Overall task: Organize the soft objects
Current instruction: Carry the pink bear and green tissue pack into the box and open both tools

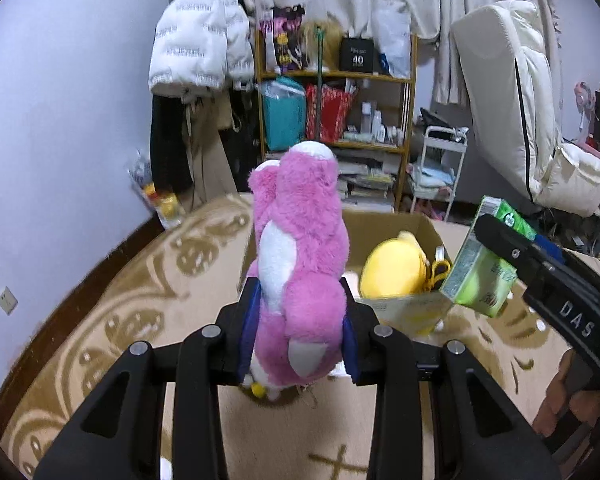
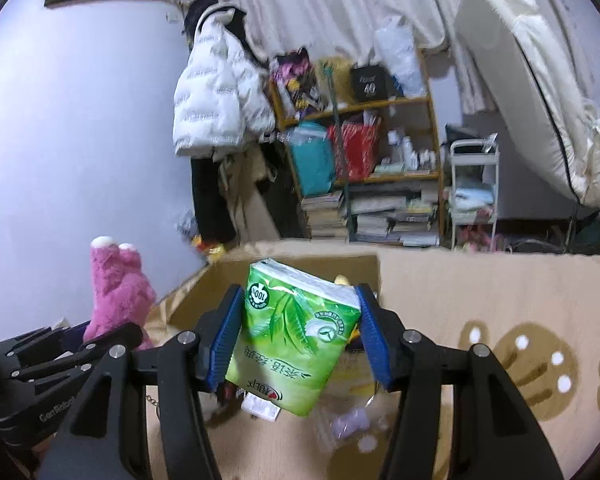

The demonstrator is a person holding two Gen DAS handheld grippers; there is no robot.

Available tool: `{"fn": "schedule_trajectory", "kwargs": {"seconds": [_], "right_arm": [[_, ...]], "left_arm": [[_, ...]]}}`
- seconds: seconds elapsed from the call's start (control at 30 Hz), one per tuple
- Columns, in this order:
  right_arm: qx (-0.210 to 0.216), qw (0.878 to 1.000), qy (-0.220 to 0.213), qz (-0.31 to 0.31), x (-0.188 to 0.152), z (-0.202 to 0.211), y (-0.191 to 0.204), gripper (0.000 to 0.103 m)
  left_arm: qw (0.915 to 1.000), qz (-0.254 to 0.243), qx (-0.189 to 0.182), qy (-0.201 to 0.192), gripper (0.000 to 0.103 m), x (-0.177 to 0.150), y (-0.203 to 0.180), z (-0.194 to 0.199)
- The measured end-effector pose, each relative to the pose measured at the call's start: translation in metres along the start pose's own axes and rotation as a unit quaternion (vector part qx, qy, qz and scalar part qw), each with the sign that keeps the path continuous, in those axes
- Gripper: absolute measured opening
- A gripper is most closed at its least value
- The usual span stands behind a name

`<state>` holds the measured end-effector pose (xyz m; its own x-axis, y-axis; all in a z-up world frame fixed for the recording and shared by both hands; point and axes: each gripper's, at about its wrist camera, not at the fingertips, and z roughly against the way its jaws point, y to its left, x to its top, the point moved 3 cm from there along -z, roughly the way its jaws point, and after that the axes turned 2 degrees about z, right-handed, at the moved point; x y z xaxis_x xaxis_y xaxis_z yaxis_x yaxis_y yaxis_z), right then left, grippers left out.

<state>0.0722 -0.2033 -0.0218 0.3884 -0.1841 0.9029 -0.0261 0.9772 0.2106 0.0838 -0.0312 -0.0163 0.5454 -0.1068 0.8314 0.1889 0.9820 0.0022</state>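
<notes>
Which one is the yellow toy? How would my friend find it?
Look for the open cardboard box on the beige patterned rug. The yellow toy lies inside it, near the right wall. It is the only round, plain yellow plush there, unlike the pink plush and the green tissue pack held above in the grippers' fingers.

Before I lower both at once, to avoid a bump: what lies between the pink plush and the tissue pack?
In the left wrist view, the open cardboard box with a yellow plush inside lies between pink plush and tissue pack.
</notes>
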Motion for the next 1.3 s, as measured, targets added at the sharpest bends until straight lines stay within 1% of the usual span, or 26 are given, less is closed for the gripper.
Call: {"fn": "schedule_trajectory", "kwargs": {"seconds": [0.13, 0.3, 0.5, 0.67, 0.8, 0.93, 1.13, 1.3], "right_arm": [[-0.002, 1.0, -0.022, 0.014, 0.017, 0.001, 0.002, 0.059], [-0.002, 0.999, -0.047, 0.02, 0.034, 0.002, -0.001, 0.059], [-0.007, 0.997, -0.077, 0.025, 0.059, 0.0, -0.008, 0.059], [-0.007, 0.996, -0.081, 0.023, 0.067, -0.005, -0.016, 0.059], [0.004, 0.997, -0.076, 0.023, 0.066, -0.016, -0.022, 0.059], [0.014, 0.998, -0.063, 0.023, 0.06, -0.032, -0.025, 0.059], [0.032, 0.999, -0.03, 0.019, 0.036, -0.059, -0.023, 0.059], [0.063, 0.998, -0.005, 0.018, 0.02, -0.08, -0.022, 0.06]], "left_arm": [[0.9994, -0.003, 0.009, -0.033, 0.034, 0.015, 0.001, 0.004], [0.9987, 0.014, 0.015, -0.047, 0.034, 0.03, 0.007, 0.003], [0.9964, 0.007, 0.022, -0.082, 0.034, 0.064, 0.005, 0.002], [0.9957, 0.002, 0.023, -0.089, 0.034, 0.083, 0.006, -0.009], [0.996, 0.0, 0.029, -0.085, 0.034, 0.084, 0.009, -0.022], [0.9973, 0.008, 0.032, -0.066, 0.034, 0.074, 0.016, -0.042], [0.9991, 0.008, 0.026, -0.033, 0.035, 0.061, 0.019, -0.071], [0.9997, 0.013, 0.022, -0.008, 0.035, 0.053, 0.018, -0.09]]}}
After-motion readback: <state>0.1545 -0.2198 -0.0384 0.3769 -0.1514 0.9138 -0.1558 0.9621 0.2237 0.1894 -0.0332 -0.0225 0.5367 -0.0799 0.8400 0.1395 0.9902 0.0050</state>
